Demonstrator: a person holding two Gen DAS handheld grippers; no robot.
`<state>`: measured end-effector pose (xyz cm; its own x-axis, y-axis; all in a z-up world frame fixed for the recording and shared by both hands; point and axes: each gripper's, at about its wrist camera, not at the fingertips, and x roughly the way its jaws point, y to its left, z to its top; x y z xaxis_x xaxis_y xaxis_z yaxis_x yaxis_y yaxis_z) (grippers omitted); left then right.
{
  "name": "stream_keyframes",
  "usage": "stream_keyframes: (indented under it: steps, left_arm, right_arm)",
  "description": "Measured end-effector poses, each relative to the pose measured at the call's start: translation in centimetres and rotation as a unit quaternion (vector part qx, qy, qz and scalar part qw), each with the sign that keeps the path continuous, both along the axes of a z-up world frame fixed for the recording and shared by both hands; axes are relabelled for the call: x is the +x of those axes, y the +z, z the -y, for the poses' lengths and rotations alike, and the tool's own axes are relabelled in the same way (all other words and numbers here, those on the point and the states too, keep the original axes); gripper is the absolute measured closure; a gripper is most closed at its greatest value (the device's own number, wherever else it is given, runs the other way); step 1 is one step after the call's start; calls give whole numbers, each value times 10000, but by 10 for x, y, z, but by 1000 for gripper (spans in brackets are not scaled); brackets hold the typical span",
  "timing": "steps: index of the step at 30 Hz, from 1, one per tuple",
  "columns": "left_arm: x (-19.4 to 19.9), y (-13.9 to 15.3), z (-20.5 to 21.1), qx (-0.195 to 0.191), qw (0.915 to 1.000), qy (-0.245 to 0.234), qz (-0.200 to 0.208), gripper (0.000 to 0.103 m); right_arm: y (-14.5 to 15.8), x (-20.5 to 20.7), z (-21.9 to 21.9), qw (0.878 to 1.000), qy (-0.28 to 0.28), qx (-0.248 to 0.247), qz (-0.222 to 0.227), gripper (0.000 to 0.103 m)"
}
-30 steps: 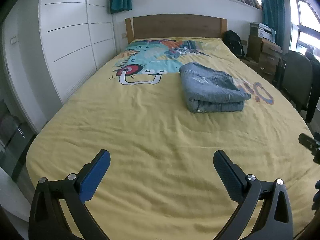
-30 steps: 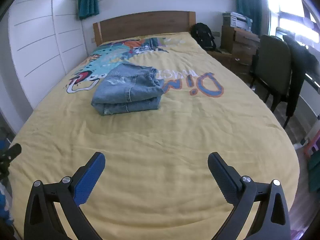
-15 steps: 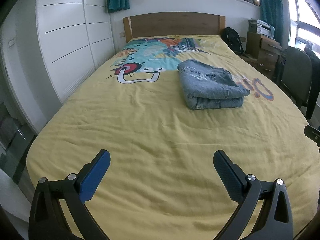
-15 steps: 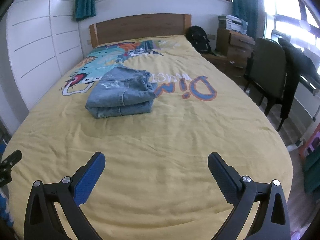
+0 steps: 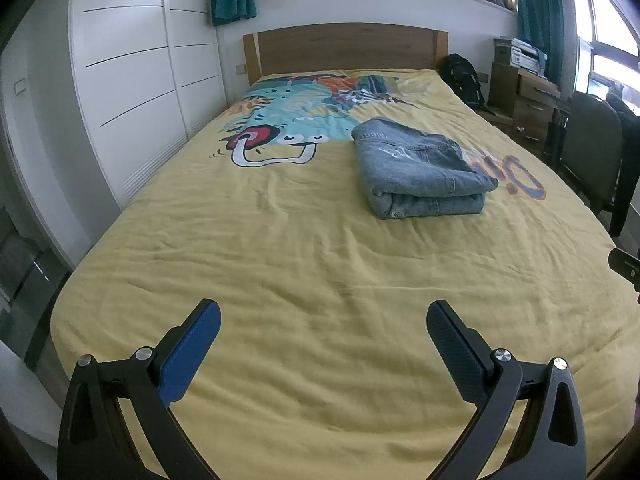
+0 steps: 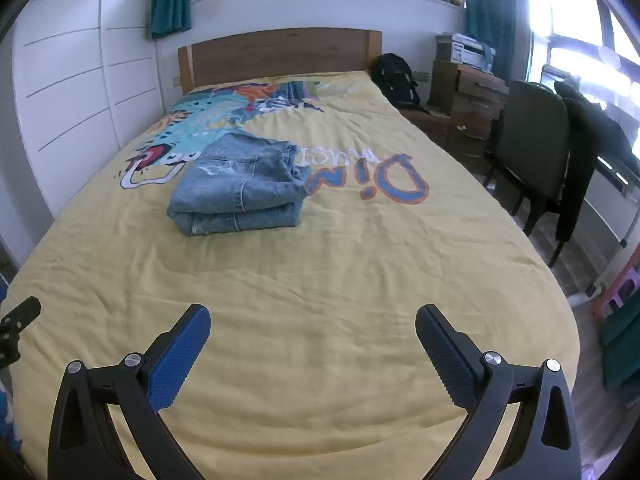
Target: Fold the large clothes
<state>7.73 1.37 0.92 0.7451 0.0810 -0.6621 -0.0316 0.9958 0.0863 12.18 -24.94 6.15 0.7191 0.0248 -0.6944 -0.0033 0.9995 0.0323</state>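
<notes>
A pair of blue jeans [image 5: 420,168] lies folded into a thick rectangle on the yellow dinosaur-print bedspread [image 5: 304,264], right of the bed's middle; the same folded jeans [image 6: 242,186] appear left of centre in the right wrist view. My left gripper [image 5: 324,332] hovers open over the foot of the bed, well short of the jeans, holding nothing. My right gripper [image 6: 312,332] is likewise open and empty above the near part of the bedspread [image 6: 340,272]. A bit of the other gripper shows at each view's edge.
White wardrobe doors [image 5: 132,80] run close along the bed's left side. A wooden headboard [image 5: 344,50] stands at the far end. On the right are a black backpack [image 6: 394,78], a wooden dresser [image 6: 468,96] and a chair [image 6: 534,152] draped with a dark jacket.
Both grippers have pulled back and lifted slightly, so the folded jeans sit a little farther away. The jeans have not moved, and both grippers stay open.
</notes>
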Motion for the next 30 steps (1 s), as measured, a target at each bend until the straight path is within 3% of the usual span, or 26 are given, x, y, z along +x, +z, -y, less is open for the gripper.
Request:
stream_keyframes:
  steps: [30]
  left_arm:
    - [1, -2, -4, -39, 10000, 22, -17, 1]
  right_arm:
    - [6, -7, 6, 9999, -121, -89, 34, 1]
